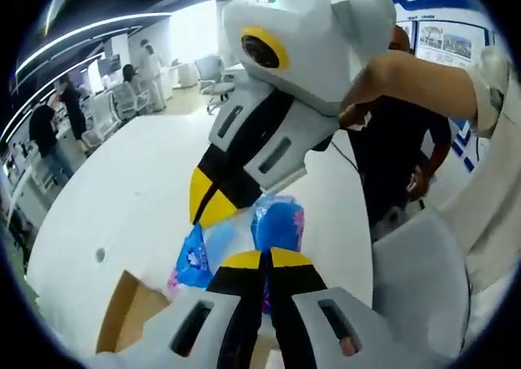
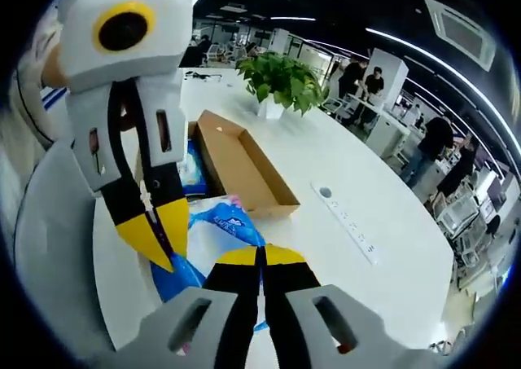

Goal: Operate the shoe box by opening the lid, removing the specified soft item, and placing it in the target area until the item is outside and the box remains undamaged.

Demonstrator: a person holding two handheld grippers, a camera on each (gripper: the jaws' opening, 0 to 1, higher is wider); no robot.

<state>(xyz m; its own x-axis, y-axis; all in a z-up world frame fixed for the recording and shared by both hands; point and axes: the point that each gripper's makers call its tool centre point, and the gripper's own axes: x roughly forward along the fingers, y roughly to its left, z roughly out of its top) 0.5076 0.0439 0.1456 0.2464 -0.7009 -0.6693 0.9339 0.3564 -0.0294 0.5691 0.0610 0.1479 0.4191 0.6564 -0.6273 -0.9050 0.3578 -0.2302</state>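
Both grippers, left gripper [image 1: 264, 259] and right gripper [image 2: 262, 255], clench the blue soft pack [image 2: 224, 221] outside the open cardboard box [image 2: 244, 161]; placing remains.

Open cardboard box [image 2: 244, 161]; blue soft packet [image 2: 224, 218] beside it.

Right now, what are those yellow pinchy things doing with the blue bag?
A person holds two tongs. The left tongs and the right tongs are both shut on a soft blue packet, held over the white table. The open cardboard shoe box sits behind, near a potted plant.
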